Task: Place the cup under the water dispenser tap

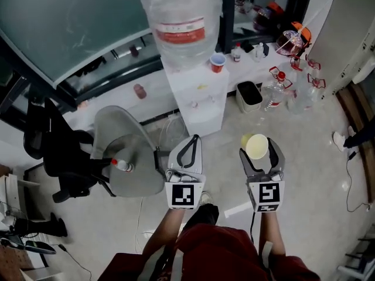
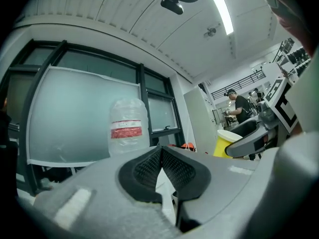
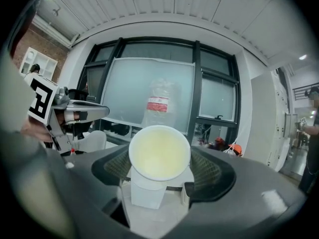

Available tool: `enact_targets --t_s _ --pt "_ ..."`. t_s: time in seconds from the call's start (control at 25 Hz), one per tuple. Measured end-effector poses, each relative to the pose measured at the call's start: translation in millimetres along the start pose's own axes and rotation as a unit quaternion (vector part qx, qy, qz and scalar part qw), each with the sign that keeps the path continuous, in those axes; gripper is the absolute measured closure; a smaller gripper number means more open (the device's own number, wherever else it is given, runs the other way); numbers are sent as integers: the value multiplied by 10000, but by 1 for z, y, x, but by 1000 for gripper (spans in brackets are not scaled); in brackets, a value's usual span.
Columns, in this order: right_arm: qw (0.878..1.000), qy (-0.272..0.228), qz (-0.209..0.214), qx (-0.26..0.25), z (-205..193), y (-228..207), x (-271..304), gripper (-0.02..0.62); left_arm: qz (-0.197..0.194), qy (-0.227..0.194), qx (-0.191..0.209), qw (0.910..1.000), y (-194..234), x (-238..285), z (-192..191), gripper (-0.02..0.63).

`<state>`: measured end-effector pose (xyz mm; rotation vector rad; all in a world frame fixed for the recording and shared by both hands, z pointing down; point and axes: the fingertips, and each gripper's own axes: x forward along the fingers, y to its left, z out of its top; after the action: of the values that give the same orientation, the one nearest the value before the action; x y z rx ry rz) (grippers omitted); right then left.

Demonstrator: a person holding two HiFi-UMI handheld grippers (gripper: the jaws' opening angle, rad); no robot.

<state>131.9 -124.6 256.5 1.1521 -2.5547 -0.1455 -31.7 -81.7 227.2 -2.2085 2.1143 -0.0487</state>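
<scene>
Just short of the water dispenser [image 1: 198, 95], on its near side, the right gripper [image 1: 258, 157] pinches the yellow cup [image 1: 256, 146] by its sides. Only the right gripper view looks into the cup's pale inside. The left gripper view shows the left gripper [image 2: 160, 158] pressed together and empty. Only the head view shows a red cup [image 1: 217, 62] beside the dispenser's bottle [image 1: 181, 22].

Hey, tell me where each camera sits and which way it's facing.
Head view: on the person's head, looking steeply down at the water dispenser; forearms, left gripper, right gripper holding the cup show.
Left gripper view: on that gripper, looking level along its shut jaws at the dispenser's bottle.
Right gripper view: on that gripper, looking over the cup at the bottle.
Shared: both gripper views show the bottle.
</scene>
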Motion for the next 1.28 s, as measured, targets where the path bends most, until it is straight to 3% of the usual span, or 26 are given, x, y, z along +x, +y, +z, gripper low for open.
enact_targets --t_s 0.36,0.72,1.04,1.28 --pt "9983 281 506 -41 -19 22 89 239 335 161 -116 9992 53 40 -52 609" --pt "9918 700 1065 63 -67 24 149 239 575 336 -374 9971 57 71 -102 609" --pt "9783 891 1870 -11 -96 13 212 239 1112 588 -401 9912 56 114 -141 609" --pt "9674 1134 2265 0 -145 10 252 239 1326 887 -233 9869 53 141 -183 609"
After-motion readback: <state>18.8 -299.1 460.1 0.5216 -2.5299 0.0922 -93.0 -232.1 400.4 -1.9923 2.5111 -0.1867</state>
